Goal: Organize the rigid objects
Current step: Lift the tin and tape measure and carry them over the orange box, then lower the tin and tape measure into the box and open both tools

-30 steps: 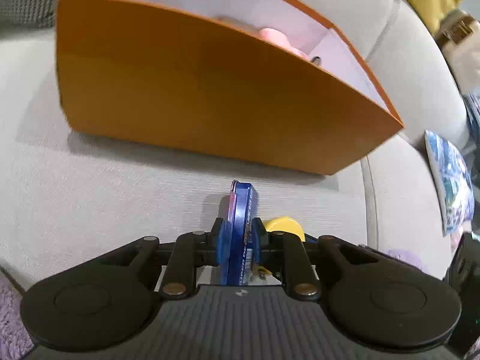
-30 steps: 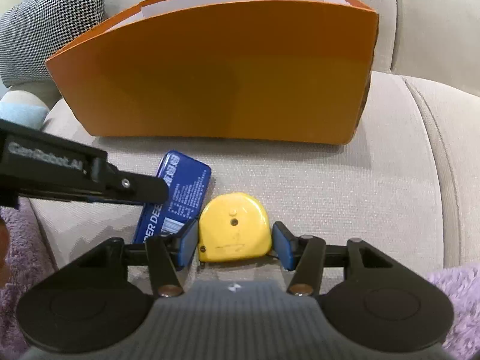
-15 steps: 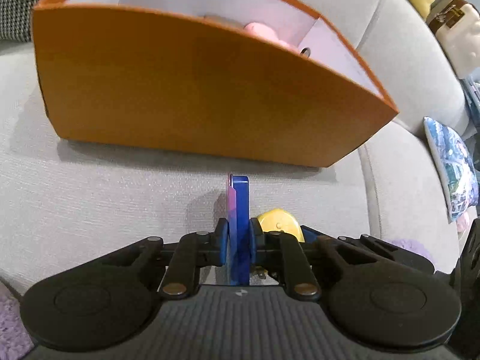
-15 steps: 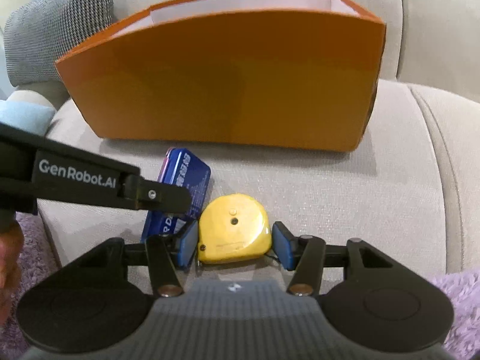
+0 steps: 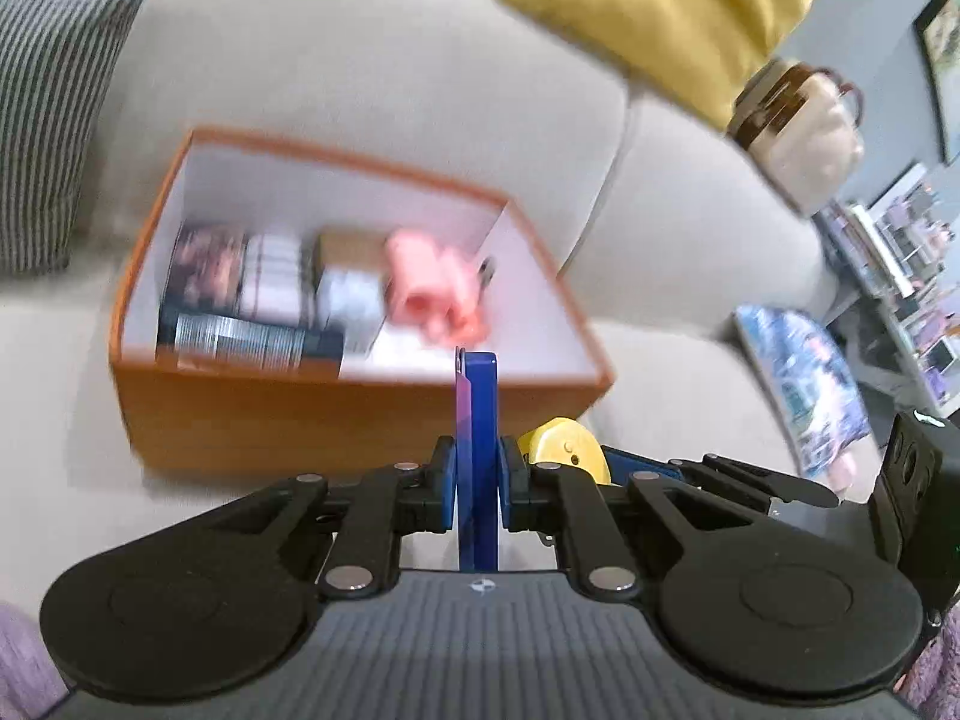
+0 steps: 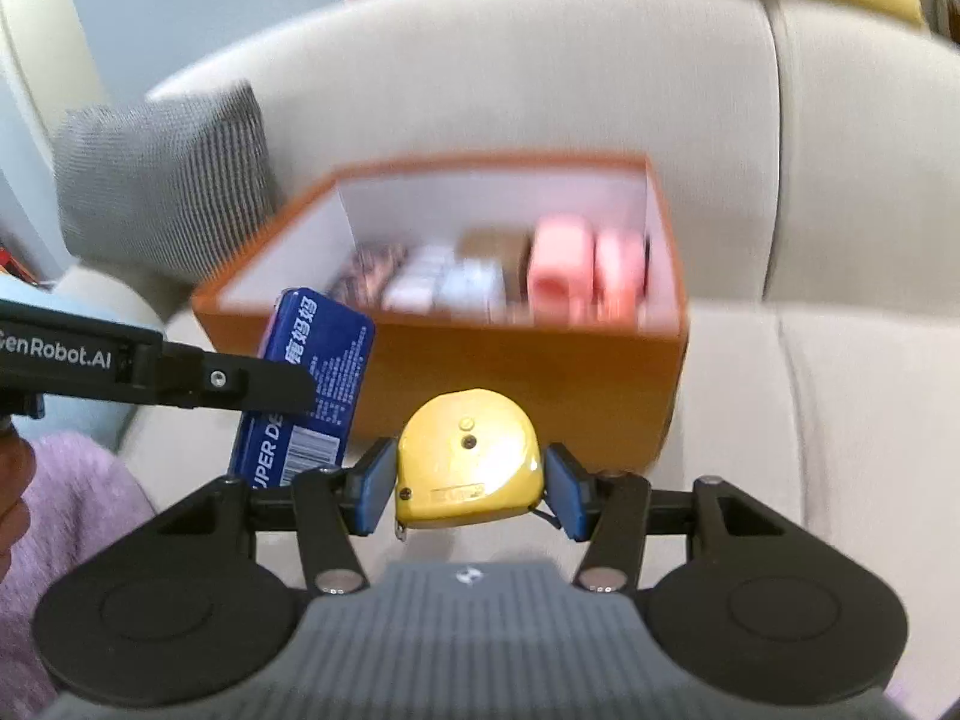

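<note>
Left gripper (image 5: 477, 483): your fingers held the blue tin (image 5: 477, 450) edge-on.
Right gripper (image 6: 471, 492): your fingers held the yellow tape measure (image 6: 468, 456).
Change: you lifted both off the sofa (image 6: 810, 420).
Orange box (image 6: 510, 378): at 12 o'clock, now open to view, ready for dropping.

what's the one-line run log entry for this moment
left gripper: shut on flat blue tin | right gripper: shut on yellow tape measure | target: orange cardboard box, part filled
</note>
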Demonstrator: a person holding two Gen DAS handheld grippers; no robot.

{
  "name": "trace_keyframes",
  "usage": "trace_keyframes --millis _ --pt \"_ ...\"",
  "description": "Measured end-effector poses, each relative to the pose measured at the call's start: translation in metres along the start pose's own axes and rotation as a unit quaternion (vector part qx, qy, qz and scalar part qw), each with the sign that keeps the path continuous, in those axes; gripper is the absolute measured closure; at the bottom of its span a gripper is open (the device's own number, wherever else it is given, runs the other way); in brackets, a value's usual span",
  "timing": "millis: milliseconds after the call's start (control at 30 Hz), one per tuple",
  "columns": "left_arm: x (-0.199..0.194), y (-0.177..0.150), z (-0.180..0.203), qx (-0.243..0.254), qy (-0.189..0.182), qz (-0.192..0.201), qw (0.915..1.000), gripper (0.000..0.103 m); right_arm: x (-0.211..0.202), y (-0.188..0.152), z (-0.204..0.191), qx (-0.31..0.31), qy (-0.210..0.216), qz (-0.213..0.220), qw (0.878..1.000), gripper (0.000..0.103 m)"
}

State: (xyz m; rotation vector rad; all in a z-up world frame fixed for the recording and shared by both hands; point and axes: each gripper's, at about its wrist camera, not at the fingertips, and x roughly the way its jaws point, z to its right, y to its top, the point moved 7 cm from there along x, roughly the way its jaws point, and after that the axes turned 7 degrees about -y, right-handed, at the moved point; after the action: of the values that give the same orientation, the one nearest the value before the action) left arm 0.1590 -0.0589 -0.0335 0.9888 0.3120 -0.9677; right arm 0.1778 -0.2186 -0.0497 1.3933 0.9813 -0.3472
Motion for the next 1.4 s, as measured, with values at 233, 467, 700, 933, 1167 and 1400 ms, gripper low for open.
trace_keyframes --millis 233,467,700,933,1167,1400 --pt "0.012 0.067 -0.002 -0.016 -0.019 -0.001 0.9997 0.088 0.008 0.07 0.006 -0.051 -0.001 0.022 0.998 0.048" --pt "0.078 0.08 -0.035 -0.061 -0.023 -0.07 0.9954 0.088 0.065 0.097 0.022 -0.089 0.002 -0.048 0.995 0.048" --pt "0.138 0.05 -0.078 -0.143 -0.027 -0.157 0.9768 0.088 0.11 0.087 0.022 -0.152 0.005 -0.106 0.983 0.048" --pt "0.158 0.032 -0.1 -0.184 -0.006 -0.204 0.9615 0.088 0.134 0.079 0.012 -0.209 0.028 -0.147 0.966 0.048" --pt "0.173 0.03 -0.102 -0.176 0.043 -0.254 0.9499 0.088 0.156 0.068 0.01 -0.227 0.026 -0.187 0.955 0.048" --pt "0.178 0.031 -0.108 -0.139 0.076 -0.269 0.95 0.084 0.164 0.064 0.01 -0.224 0.026 -0.207 0.952 0.048"
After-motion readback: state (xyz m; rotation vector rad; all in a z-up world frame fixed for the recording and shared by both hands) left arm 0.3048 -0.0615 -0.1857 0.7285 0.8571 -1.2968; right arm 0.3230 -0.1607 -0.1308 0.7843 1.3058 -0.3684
